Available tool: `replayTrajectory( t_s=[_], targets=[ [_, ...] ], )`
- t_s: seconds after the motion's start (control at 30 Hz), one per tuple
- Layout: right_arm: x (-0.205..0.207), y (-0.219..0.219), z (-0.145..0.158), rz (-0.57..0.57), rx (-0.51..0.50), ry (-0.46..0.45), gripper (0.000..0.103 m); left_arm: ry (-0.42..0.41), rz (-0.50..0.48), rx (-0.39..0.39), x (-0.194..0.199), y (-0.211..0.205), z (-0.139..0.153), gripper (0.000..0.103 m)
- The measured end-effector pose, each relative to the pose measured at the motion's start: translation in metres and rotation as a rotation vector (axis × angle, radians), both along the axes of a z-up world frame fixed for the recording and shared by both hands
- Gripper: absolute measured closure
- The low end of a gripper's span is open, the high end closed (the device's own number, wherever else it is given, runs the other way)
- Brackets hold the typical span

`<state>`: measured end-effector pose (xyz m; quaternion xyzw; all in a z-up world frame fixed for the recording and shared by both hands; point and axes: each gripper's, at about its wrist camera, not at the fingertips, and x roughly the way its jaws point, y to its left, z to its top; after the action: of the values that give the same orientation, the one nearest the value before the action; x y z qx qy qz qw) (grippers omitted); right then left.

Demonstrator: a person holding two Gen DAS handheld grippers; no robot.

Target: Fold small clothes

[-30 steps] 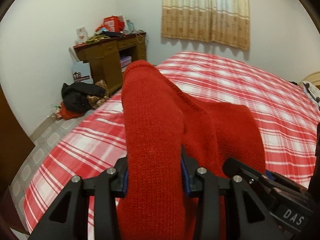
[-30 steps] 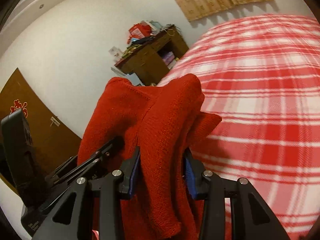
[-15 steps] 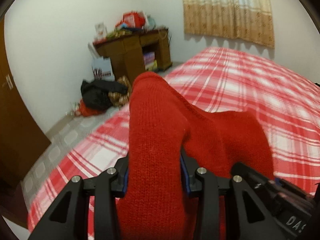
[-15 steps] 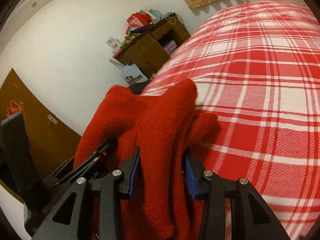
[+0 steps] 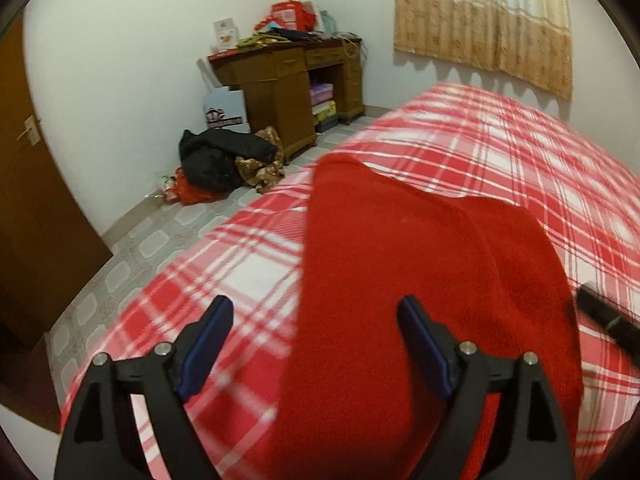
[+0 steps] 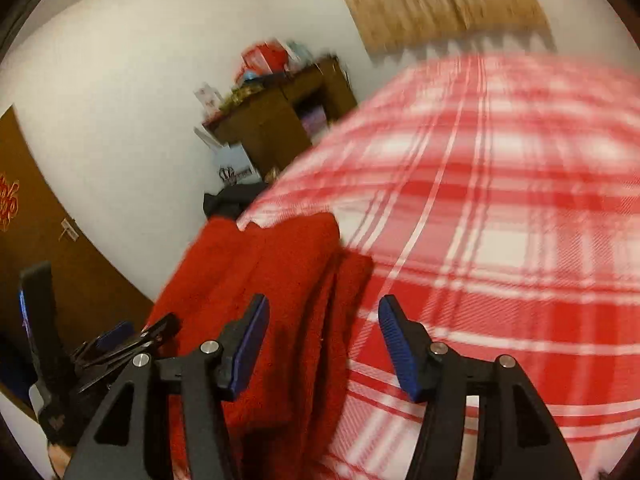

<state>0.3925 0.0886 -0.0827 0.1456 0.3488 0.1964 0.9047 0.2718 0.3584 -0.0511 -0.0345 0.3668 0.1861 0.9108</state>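
The blue fingers (image 5: 208, 344) of the left gripper (image 5: 314, 344) are spread wide apart and hold nothing. One finger is over the bed, the other is over the red sweater (image 5: 420, 288). The sweater lies on the bed (image 5: 520, 152), which has a red and white checked cover. It is near the bed's left edge, close to the grippers. It looks folded, with one red layer on top of another. The picture is a bit blurry, so the knit is hard to see.

The fingers (image 6: 400, 344) of the right gripper (image 6: 322, 344) are wide apart too, and they hold nothing. In this view the sweater (image 6: 272, 280) sits under the left finger, and the bed (image 6: 500, 240) is under the right finger. The left gripper (image 6: 120, 336) shows at the left side of the sweater. This view is very blurry.

Past the bed's left edge there is a tiled floor (image 5: 132, 256). A brown desk (image 5: 288, 88) stands against the wall beyond the bed, with many things piled on top. A pile of dark clothes (image 5: 224, 160) lies on the floor between the bed and the desk. A white paper bag (image 5: 224, 110) stands beside the desk. A yellow curtain (image 5: 484, 20) hangs on the wall above the far end of the bed. A brown door (image 5: 28, 200) is far to the left of the bed.
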Motion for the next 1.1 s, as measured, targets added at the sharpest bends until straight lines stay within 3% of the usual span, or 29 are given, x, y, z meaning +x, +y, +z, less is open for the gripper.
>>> replayTrajectory(
  t_s=[0.03,0.13,0.27,0.37,0.43,0.5,0.57,0.7,0.83,0.9,1.1],
  targets=[
    [-0.01,0.0,0.007,0.022,-0.021,-0.017,0.056,-0.016,0.02,-0.033,-0.014,0.007,0.004,0.014],
    [-0.042,0.007,0.02,0.098,-0.061,-0.077,0.057,-0.04,0.029,-0.136,-0.037,0.018,0.005,0.014],
    [-0.075,0.026,0.011,0.19,-0.167,-0.12,0.057,-0.063,0.004,-0.216,-0.061,0.013,-0.001,0.014],
    [-0.079,0.042,-0.005,0.233,-0.219,-0.084,0.062,-0.04,-0.026,-0.141,-0.064,-0.005,-0.01,0.014],
    [-0.074,0.044,-0.024,0.227,-0.25,-0.01,0.062,-0.006,-0.023,-0.088,-0.066,-0.013,-0.02,0.014],
    [-0.063,0.044,-0.05,0.2,-0.286,0.085,0.061,0.016,-0.03,-0.086,-0.07,-0.015,-0.032,0.014],
    [-0.059,0.031,-0.059,0.183,-0.182,0.098,0.061,0.028,-0.021,-0.098,-0.069,-0.013,-0.042,0.013],
    [-0.063,0.024,-0.056,0.178,-0.156,0.113,0.058,0.007,-0.004,-0.148,-0.074,-0.008,-0.04,0.012],
    [-0.091,0.012,-0.045,0.167,-0.144,0.112,0.054,0.001,-0.013,-0.114,-0.09,-0.019,-0.031,0.013],
    [-0.109,0.001,-0.038,0.132,-0.151,0.093,0.04,0.009,-0.01,-0.074,-0.104,-0.03,-0.031,0.013],
    [-0.149,-0.032,-0.02,0.042,-0.151,0.046,0.038,0.011,-0.064,-0.027,-0.14,-0.066,-0.034,0.013]
  ],
)
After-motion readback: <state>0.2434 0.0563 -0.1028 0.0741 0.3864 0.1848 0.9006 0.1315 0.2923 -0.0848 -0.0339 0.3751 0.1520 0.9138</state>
